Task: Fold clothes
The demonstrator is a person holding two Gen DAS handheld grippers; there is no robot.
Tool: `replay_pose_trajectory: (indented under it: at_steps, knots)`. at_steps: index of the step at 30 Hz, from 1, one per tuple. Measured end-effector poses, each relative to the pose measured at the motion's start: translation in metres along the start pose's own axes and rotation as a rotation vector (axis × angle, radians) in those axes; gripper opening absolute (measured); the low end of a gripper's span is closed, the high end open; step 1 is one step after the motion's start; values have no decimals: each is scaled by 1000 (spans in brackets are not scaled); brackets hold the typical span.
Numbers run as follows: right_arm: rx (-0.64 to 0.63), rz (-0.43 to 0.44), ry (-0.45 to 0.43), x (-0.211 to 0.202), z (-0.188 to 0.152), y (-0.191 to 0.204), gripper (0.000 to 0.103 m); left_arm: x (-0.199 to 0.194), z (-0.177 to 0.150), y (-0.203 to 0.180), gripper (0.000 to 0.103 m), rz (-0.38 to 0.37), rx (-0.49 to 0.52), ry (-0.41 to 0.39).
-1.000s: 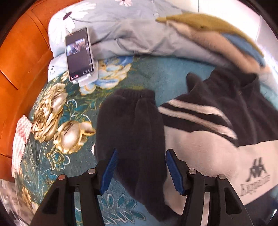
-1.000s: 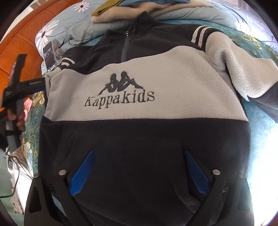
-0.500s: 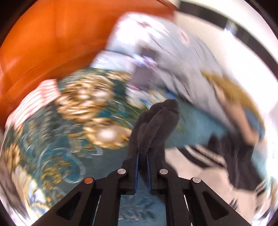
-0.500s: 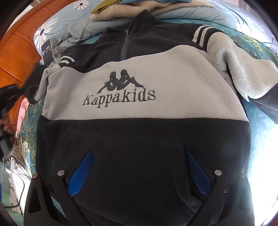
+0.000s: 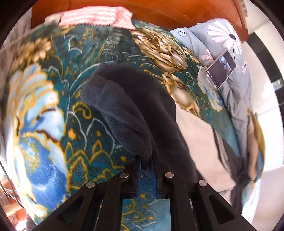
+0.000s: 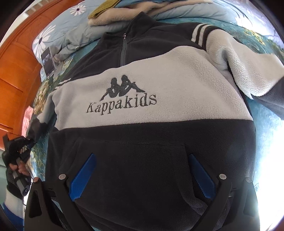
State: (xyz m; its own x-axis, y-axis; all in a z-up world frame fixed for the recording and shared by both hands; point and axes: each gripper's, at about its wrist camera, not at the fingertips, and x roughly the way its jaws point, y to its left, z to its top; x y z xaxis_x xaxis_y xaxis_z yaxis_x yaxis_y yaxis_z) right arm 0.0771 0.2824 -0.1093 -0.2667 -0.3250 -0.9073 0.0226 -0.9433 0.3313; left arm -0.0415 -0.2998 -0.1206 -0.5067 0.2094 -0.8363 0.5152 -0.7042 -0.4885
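Note:
A black and grey "Kappakids" fleece pullover (image 6: 147,85) lies flat, front up, on a floral blanket. My left gripper (image 5: 146,165) is shut on the pullover's dark left sleeve (image 5: 127,106) and holds it pulled out over the blanket. It also shows at the left edge of the right wrist view (image 6: 19,147), pinching the sleeve end. My right gripper (image 6: 142,176) is open and empty, hovering over the dark lower hem and pocket. The right sleeve (image 6: 248,74) lies spread to the right.
A phone on a stand (image 5: 220,72) leans against daisy-print pillows (image 5: 221,39) by the orange wooden headboard (image 6: 16,74). Folded clothes (image 6: 142,10) are stacked above the collar. A pink knit cloth (image 5: 95,16) lies at the blanket's edge. The teal floral blanket (image 5: 44,110) spreads left.
My left gripper has shut on the dark sleeve and swung it outward to the left, away from the body. The right gripper has stayed open over the hem.

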Motion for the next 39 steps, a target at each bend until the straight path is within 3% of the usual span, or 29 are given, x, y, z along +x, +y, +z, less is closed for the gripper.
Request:
replay_pose_trajectory:
  at_steps: [1,3,5,11,13,14,15,17,20,24,29,34,39]
  knots:
    - [2,2,0,-1,1,-1,103,-2,2,3,17,-26,-24,5]
    - [6,5,1,-2,2,-2,103,-5,6,8,33,-66,-68,14]
    - [10,9,1,-4,3,-3,103,-7,13,18,38,-72,-120,7]
    - [47,5,-39,-12,16,-10,103,-4,33,49,41,-106,-318,-5]
    - [69,0,-50,-16,19,-16,103,-5,38,58,38,-146,-382,-15]
    - [78,-1,-52,-16,21,-19,103,-6,41,59,32,-143,-387,-21]
    - [88,-4,-55,-17,22,-22,103,-7,45,58,11,-128,-380,-25]
    - [107,-13,-58,-18,23,-28,103,-10,52,54,11,-99,-349,-35]
    - [135,-7,-59,-20,22,-36,103,-17,70,31,10,-52,-221,-63]
    - [139,-3,-78,-32,21,-48,103,-38,100,2,10,-66,-123,-138]
    - [197,-12,-170,-65,20,-81,103,-25,110,-16,10,10,-8,-103]
    - [412,-10,-271,-90,18,-143,103,-19,86,8,14,35,-42,-45]
    - [666,-6,-350,-104,16,-208,103,-27,55,31,30,11,-107,25]
